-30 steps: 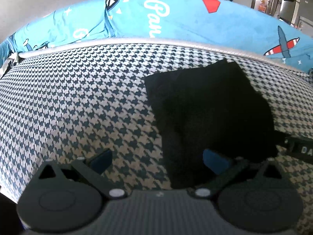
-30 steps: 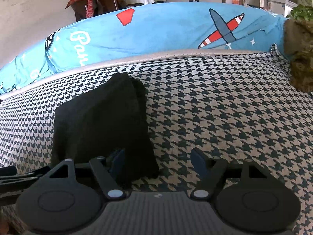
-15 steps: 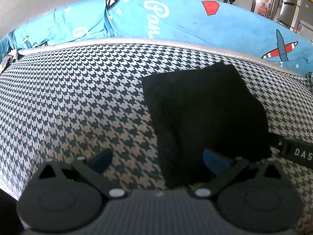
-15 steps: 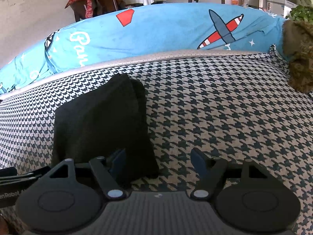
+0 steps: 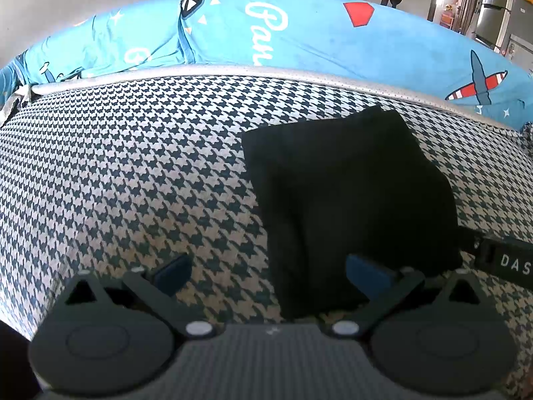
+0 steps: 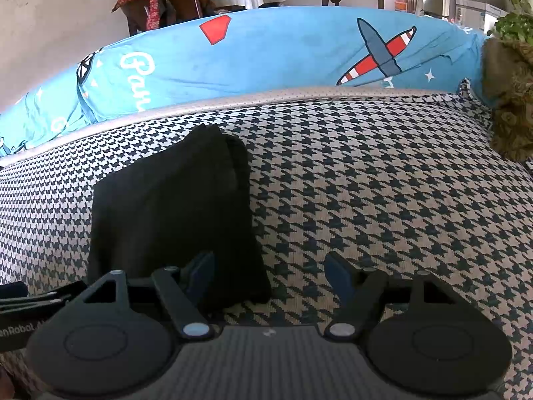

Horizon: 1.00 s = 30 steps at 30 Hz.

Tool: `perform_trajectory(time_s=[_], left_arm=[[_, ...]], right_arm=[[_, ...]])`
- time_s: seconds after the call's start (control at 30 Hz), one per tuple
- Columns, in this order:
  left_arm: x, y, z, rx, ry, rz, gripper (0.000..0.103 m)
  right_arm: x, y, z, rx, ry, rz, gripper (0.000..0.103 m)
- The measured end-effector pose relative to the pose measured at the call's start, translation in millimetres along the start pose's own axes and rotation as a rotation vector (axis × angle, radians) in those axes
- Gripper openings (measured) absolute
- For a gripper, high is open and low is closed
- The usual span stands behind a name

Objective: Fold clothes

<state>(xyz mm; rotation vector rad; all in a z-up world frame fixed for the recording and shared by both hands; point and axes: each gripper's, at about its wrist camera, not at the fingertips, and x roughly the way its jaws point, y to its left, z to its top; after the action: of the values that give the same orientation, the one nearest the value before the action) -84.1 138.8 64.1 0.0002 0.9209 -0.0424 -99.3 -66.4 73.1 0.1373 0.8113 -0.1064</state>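
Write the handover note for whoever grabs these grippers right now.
Left gripper: open, holding nothing, at the near left edge of the black garment.
Right gripper: open, holding nothing, at the garment's near right edge.
The garment lies folded in a compact rectangle on the houndstooth cover, in front of the blue blanket.
Done: the fold looks finished.
Left: check it and tidy the edges if needed.

A black garment (image 5: 349, 193) is seen on a cover (image 5: 133, 166) patterned in navy-and-white houndstooth and edged with a silver-grey trim (image 6: 299, 95). A bright blue sheet (image 6: 266, 56) is printed with a red-and-white striped plane, red shapes and white script. Blue pads (image 5: 366, 271) are carried on black grippers.
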Motion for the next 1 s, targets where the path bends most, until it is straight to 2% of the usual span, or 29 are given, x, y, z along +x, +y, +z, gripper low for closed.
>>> perform_trajectory(time_s=[0.67, 1.0], left_arm=[[2.2, 0.5, 10.8, 0.035, -0.039, -0.013, 0.103], [10.2, 2.9, 18.0, 0.047, -0.028, -0.031, 0.103]], right_arm=[[3.3, 0.2, 0.2, -0.002, 0.013, -0.017, 0.073], [7.4, 0.7, 0.2, -0.002, 0.031, -0.033, 0.073]])
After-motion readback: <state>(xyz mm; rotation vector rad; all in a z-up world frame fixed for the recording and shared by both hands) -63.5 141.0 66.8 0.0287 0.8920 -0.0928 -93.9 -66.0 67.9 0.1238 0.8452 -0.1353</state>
